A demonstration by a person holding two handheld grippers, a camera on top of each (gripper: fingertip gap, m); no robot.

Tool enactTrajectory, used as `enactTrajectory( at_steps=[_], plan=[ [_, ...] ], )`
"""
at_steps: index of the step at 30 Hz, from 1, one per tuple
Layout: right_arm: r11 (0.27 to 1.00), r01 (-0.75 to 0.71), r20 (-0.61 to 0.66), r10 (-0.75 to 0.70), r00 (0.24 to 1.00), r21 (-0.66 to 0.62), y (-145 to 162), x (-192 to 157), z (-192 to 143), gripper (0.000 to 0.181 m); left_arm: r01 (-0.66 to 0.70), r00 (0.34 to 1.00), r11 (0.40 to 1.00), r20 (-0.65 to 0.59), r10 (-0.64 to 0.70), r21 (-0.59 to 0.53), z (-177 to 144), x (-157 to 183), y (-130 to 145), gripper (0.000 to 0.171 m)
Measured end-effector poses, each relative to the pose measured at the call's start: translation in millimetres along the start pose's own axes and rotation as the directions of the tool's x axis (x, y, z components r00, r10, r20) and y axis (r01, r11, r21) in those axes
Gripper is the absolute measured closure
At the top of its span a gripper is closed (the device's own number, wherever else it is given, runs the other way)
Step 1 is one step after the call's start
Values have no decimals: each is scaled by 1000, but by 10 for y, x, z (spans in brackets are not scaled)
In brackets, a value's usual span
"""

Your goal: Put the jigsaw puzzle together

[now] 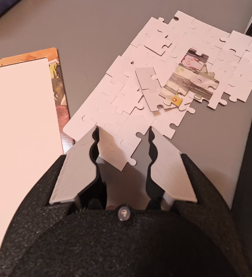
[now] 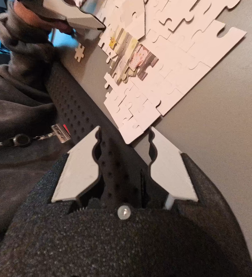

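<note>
The jigsaw puzzle (image 1: 137, 96) lies on the grey table as a large sheet of joined pieces, white backs up. A small cluster of picture-side-up pieces (image 1: 191, 78) rests on it, with two loose grey-white pieces (image 1: 149, 87) beside the cluster. My left gripper (image 1: 124, 128) is open and empty over the sheet's near end. In the right wrist view the puzzle (image 2: 174, 78) and the picture cluster (image 2: 134, 60) show again. My right gripper (image 2: 125, 128) is open and empty at the table's edge, just short of the sheet's corner. A single loose piece (image 2: 79, 53) lies near that edge.
A white board (image 1: 17, 119) lies to the left on top of a coloured picture board (image 1: 59, 84). A finger of the left gripper (image 2: 83, 19) and a person's dark sleeve (image 2: 17, 90) show at the upper left. A black perforated chair (image 2: 77, 97) and a badge clip (image 2: 60, 133) sit below the table's edge. Across from one pair of fingers to the other is roughly 25 centimeters.
</note>
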State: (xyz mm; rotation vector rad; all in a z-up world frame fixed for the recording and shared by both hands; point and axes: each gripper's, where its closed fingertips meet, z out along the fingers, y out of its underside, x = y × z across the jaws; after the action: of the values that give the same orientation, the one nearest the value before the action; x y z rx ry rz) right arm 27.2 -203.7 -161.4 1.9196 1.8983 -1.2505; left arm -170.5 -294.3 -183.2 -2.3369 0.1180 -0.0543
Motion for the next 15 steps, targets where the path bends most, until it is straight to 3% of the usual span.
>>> enactTrajectory(
  at_steps=[1, 2, 3, 4, 5, 7, 10, 11, 13, 15],
  plan=[
    [999, -13, 55, 12, 998, 30, -35, -64, -18, 110, 1, 1000, 1000, 0, -1, 1, -3, -6, 4, 106],
    [994, -11, 137, -4, 991, 105, -139, -177, -79, 115, 2, 1000, 1000, 0, -2, 1, -6, -10, 7, 106],
    [971, -29, 302, -46, 952, 239, -341, -420, -225, 134, -3, 1000, 1000, -19, 3, 6, -7, 28, 2, 109],
    [934, -87, 461, -88, 883, 346, -525, -641, -406, 142, -12, 999, 1000, -51, 13, 12, -1, 107, -14, 112],
    [915, -135, 519, -90, 850, 381, -636, -696, -461, 143, -25, 997, 1000, -66, 26, 12, 14, 174, -28, 112],
    [947, -64, 349, -52, 936, 314, -639, -471, -187, 124, -60, 996, 998, -62, 60, 3, 42, 251, -46, 114],
    [948, 33, 80, -62, 995, 318, -710, -169, -203, 128, -53, 997, 999, -53, 53, 2, 16, 194, -42, 116],
    [946, 51, -42, -40, 998, 320, -714, 4, -298, 128, -27, 999, 999, -30, 27, 20, -12, 102, -55, 112],
    [973, 108, -322, -38, 946, 202, -518, 381, -447, 114, 9, 999, 998, -40, -6, 61, -82, 6, -98, 92],
    [985, 158, -445, -113, 888, 65, -327, 501, -455, 112, -25, 998, 995, -53, 31, 100, -103, -43, -210, 80]
  ],
)
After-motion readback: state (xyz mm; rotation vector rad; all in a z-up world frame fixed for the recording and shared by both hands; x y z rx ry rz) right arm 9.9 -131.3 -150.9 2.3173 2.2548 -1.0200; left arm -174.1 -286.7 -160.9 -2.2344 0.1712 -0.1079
